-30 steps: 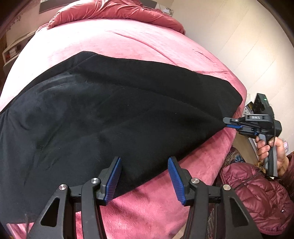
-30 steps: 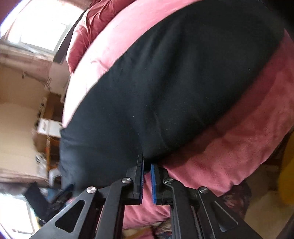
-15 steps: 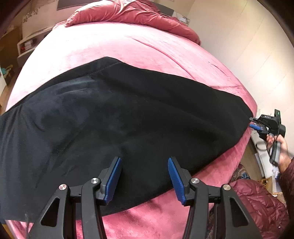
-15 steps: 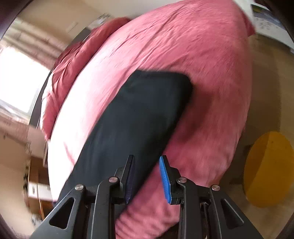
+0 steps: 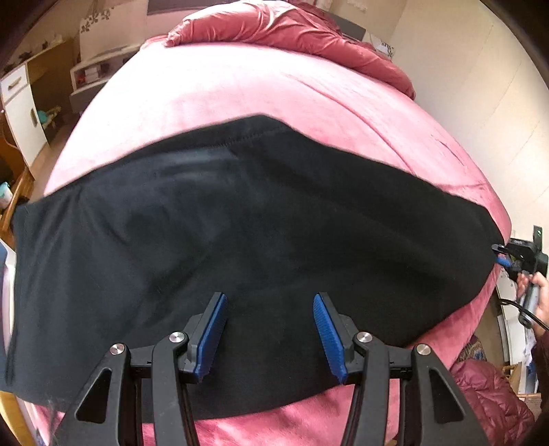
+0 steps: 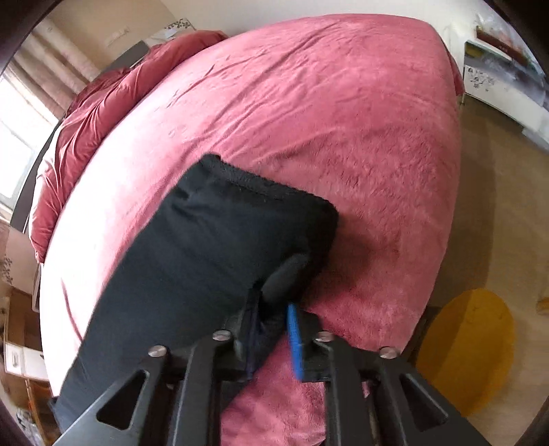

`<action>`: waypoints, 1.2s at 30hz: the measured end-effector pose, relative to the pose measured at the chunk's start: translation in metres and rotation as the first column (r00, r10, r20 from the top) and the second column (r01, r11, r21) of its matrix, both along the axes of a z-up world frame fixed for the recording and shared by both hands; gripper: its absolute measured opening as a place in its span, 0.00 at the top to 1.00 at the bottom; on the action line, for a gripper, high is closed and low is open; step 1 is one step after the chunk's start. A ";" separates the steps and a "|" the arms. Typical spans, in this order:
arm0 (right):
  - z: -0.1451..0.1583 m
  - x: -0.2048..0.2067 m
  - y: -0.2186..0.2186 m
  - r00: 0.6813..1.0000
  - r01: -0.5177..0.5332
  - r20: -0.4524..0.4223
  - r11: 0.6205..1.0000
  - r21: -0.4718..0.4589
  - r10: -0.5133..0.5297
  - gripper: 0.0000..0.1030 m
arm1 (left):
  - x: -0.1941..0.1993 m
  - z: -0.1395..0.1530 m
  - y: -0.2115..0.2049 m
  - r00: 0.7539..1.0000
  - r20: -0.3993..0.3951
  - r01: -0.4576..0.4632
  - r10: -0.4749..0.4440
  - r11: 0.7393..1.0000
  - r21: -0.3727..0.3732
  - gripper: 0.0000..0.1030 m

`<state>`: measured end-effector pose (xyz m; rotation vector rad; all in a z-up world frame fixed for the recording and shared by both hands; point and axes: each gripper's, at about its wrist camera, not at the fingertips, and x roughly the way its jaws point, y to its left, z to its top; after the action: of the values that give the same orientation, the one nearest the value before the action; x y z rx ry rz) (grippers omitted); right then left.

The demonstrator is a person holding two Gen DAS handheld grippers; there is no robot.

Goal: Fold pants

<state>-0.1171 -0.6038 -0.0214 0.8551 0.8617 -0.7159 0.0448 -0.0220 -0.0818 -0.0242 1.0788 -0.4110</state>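
Note:
Black pants (image 5: 240, 240) lie spread lengthwise across a pink bed (image 5: 274, 96). My left gripper (image 5: 268, 296) hangs open over their near edge, and its blue pads (image 5: 212, 329) touch nothing. At the far right of the left wrist view, my right gripper (image 5: 501, 255) meets the end of the pants. In the right wrist view that end (image 6: 240, 233) lies flat with a ribbed hem. My right gripper (image 6: 271, 308) has its jaws opening, with a raised fold of black fabric (image 6: 286, 274) between them. The fabric hides its left pad.
A crumpled pink duvet (image 5: 291, 31) lies at the head of the bed. White cabinets (image 5: 20, 109) stand to the left and a wall runs along the right. A maroon puffer jacket (image 5: 490, 405) and a round yellow thing (image 6: 470, 350) are on the floor by the bed's edge.
My right gripper swung from the long side of the pants to their end, its jaws widened, and fabric now sits between them. My left gripper drew back, so more of the pants show.

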 end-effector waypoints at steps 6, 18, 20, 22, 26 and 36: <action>0.037 -0.005 0.025 0.994 -0.097 -0.057 0.987 -0.125 0.090 0.57 | 0.034 0.008 0.029 0.998 -0.002 -0.068 0.068 0.996 -0.048 0.48; 0.049 0.211 0.289 0.444 -0.891 0.089 0.449 -0.058 0.892 0.70 | 0.043 0.004 0.043 0.998 0.024 -0.062 0.062 0.998 -0.021 0.48; 0.045 0.246 0.333 0.338 -0.937 0.091 0.344 -0.059 0.937 0.70 | 0.039 0.005 0.039 0.998 0.030 -0.053 0.053 0.999 -0.008 0.48; 0.041 0.275 0.370 0.270 -0.961 0.083 0.274 -0.047 0.959 0.70 | 0.039 0.003 0.043 0.998 0.028 -0.055 0.055 0.998 -0.010 0.48; 0.023 0.319 0.421 0.174 -0.985 0.063 0.174 0.010 0.983 0.69 | 0.029 0.002 0.043 0.997 0.036 -0.062 0.063 0.998 -0.009 0.48; -0.014 0.345 0.467 0.109 -0.994 0.033 0.109 -0.007 0.994 0.91 | 0.022 -0.006 0.051 0.996 0.031 -0.084 0.084 0.996 -0.026 0.48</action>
<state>0.2282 -0.1372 -0.0354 0.0847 1.1817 0.5866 0.0667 0.0289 -0.0878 -0.0840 1.0374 -0.3475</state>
